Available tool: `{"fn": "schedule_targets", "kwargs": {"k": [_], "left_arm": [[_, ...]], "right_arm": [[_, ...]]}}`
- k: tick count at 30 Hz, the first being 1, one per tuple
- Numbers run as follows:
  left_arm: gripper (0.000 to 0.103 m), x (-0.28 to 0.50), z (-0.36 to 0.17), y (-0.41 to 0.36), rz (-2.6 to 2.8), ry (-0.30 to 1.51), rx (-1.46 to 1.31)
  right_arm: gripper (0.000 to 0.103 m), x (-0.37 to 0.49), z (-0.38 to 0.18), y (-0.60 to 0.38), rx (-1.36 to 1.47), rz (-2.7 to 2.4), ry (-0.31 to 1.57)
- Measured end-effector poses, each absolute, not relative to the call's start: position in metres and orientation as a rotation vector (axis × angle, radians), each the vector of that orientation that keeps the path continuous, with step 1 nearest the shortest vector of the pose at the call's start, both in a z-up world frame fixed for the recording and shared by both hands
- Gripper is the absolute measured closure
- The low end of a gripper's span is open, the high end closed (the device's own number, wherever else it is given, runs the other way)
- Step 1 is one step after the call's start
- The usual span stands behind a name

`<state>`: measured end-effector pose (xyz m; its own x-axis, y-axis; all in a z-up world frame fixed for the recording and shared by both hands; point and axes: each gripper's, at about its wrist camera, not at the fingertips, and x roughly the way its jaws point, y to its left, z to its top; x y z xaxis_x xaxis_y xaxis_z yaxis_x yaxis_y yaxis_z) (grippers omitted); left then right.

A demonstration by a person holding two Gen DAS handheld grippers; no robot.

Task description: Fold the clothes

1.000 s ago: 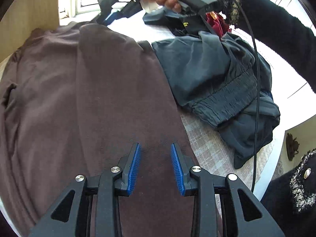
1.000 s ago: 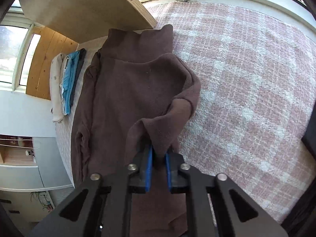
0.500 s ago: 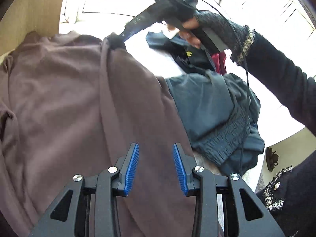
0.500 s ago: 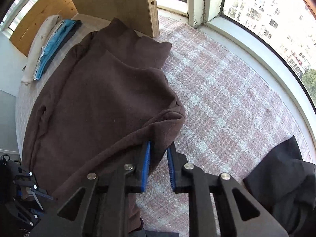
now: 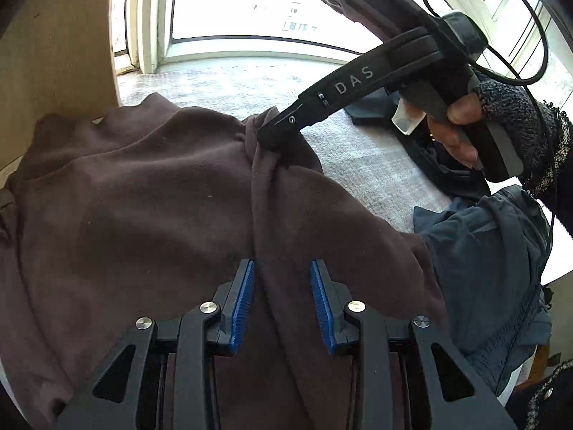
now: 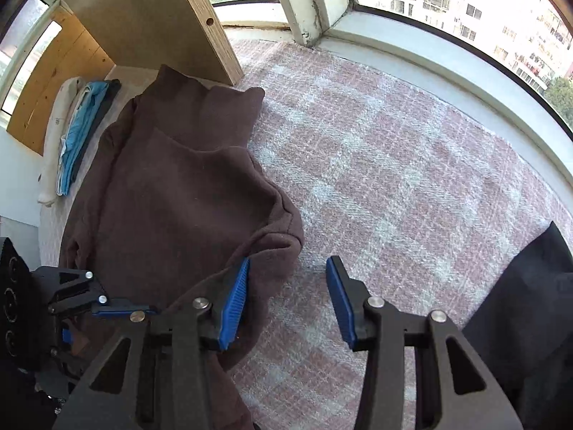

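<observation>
The sweater (image 6: 186, 197) lies on the blanket (image 6: 394, 165) at centre left of the right wrist frame, with a stack of folded clothes (image 6: 75, 136) at its upper left, below a wooden board (image 6: 154, 10). A jacket (image 5: 490, 268) lies at lower right of the left wrist frame, just beside the sweater.

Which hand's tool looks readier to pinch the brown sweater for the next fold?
Probably the left gripper: its open fingers straddle a ridge of the brown sweater. The right gripper is open too, mostly over the checked blanket.
</observation>
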<state>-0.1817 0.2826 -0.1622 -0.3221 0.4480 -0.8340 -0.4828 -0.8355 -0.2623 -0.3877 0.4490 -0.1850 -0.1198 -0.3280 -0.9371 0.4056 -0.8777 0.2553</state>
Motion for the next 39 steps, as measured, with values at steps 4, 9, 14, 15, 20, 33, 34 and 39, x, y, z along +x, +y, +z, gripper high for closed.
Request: {"fn": "schedule_targets", "kwargs": {"k": [4,9,14,15,20,33,34,39], "left_arm": [[0.07,-0.102,-0.103,0.252,2.193,-0.023,-1.24],[0.067,0.018,-0.051,0.223,2.246,-0.089,-1.233],[0.061,0.118,-0.044,0.229,2.265,-0.13,-1.287],[0.06,0.129,-0.051,0.238,2.25,-0.132,-1.279],[0.06,0.155,-0.111,0.302,2.146,0.022,-1.267],[0.059,0.198,-0.147,0.337,2.217,0.119,-1.269],[0.059,0.196,-0.15,0.34,2.218,0.14,-1.279],[0.059,0.193,-0.169,0.36,2.265,0.339,-1.288]], "right_arm": [[0.06,-0.359,-0.16,0.463,1.647,-2.045,0.033],[0.06,-0.292,-0.112,0.484,1.598,-2.036,0.101],[0.056,-0.243,-0.061,0.514,1.55,-2.048,0.052],[0.054,-0.237,-0.059,0.515,1.524,-2.068,0.045],[0.053,-0.208,-0.095,0.492,1.569,-2.015,0.026],[0.053,-0.208,-0.118,0.49,1.638,-2.01,-0.026],[0.053,-0.212,-0.118,0.492,1.644,-2.019,-0.029],[0.054,-0.225,-0.127,0.502,1.686,-2.024,-0.046]]}}
